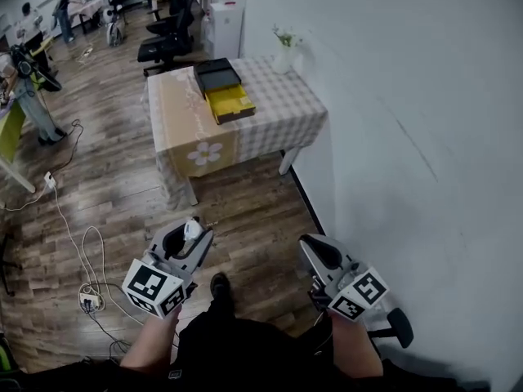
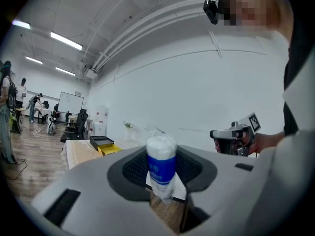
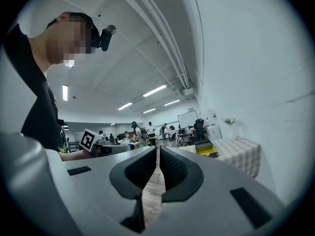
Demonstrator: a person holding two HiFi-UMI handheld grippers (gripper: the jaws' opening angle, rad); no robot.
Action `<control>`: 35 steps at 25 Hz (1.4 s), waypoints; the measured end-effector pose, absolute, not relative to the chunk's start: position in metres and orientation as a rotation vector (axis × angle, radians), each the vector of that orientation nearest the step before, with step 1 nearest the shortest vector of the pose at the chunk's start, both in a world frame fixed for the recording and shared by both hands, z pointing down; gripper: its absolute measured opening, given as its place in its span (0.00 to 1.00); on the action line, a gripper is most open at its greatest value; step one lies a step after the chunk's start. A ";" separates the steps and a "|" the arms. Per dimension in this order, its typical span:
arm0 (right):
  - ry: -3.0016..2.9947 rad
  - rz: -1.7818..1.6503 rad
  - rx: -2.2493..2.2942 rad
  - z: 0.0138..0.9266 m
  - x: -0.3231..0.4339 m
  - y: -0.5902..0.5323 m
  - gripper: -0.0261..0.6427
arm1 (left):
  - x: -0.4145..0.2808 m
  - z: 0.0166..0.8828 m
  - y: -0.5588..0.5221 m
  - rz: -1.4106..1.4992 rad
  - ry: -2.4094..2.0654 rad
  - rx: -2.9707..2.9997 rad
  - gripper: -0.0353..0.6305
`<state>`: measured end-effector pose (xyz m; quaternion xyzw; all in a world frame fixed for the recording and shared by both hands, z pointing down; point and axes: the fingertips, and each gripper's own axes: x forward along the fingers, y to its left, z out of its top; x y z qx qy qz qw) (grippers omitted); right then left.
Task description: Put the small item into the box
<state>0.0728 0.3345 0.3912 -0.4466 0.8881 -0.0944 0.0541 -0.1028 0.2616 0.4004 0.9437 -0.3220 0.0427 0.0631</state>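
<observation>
The left gripper (image 1: 194, 233) and the right gripper (image 1: 312, 250) are moulded in pale grey, and black ribbed pads (image 3: 173, 167) are set inside the jaws. A cube (image 1: 155, 288) printed with black-and-white square markers is fixed to each. Beside the cube, dark clothing (image 1: 237, 345) and a black shoe (image 1: 219, 284) are seen. A small black camera (image 3: 102, 37) is worn on the head.

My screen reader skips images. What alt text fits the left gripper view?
The left gripper holds a small white packet with a blue label. Beyond stands a table with a black-and-yellow box; the right gripper shows at right.
</observation>
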 end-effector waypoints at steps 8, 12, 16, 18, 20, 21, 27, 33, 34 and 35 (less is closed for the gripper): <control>2.705 -0.332 -1.337 0.388 0.055 0.241 0.10 | -0.108 0.397 0.172 0.129 -0.934 2.852 0.27; 2.708 -0.325 -1.350 0.383 0.050 0.205 0.10 | -0.117 0.393 0.135 0.126 -0.938 2.858 0.27; 2.716 -0.286 -1.348 0.372 0.042 0.170 0.10 | -0.130 0.387 0.102 0.097 -0.960 2.866 0.27; 2.719 -0.267 -1.342 0.368 0.036 0.155 0.10 | -0.138 0.382 0.089 0.081 -0.969 2.874 0.27; 2.725 -0.243 -1.332 0.363 0.028 0.143 0.10 | -0.145 0.378 0.078 0.070 -0.983 2.882 0.27; 2.729 -0.232 -1.324 0.361 0.025 0.139 0.10 | -0.149 0.375 0.074 0.066 -0.992 2.886 0.27; 2.737 -0.214 -1.299 0.355 0.012 0.122 0.10 | -0.161 0.361 0.059 0.036 -1.028 2.905 0.27; 2.733 -0.246 -1.273 0.360 0.015 0.099 0.10 | -0.160 0.369 0.042 0.071 -1.047 2.880 0.27; 2.733 -0.253 -1.266 0.362 0.016 0.094 0.10 | -0.159 0.370 0.038 0.076 -1.053 2.876 0.27; 2.735 -0.261 -1.259 0.364 0.017 0.088 0.10 | -0.158 0.372 0.034 0.080 -1.060 2.871 0.27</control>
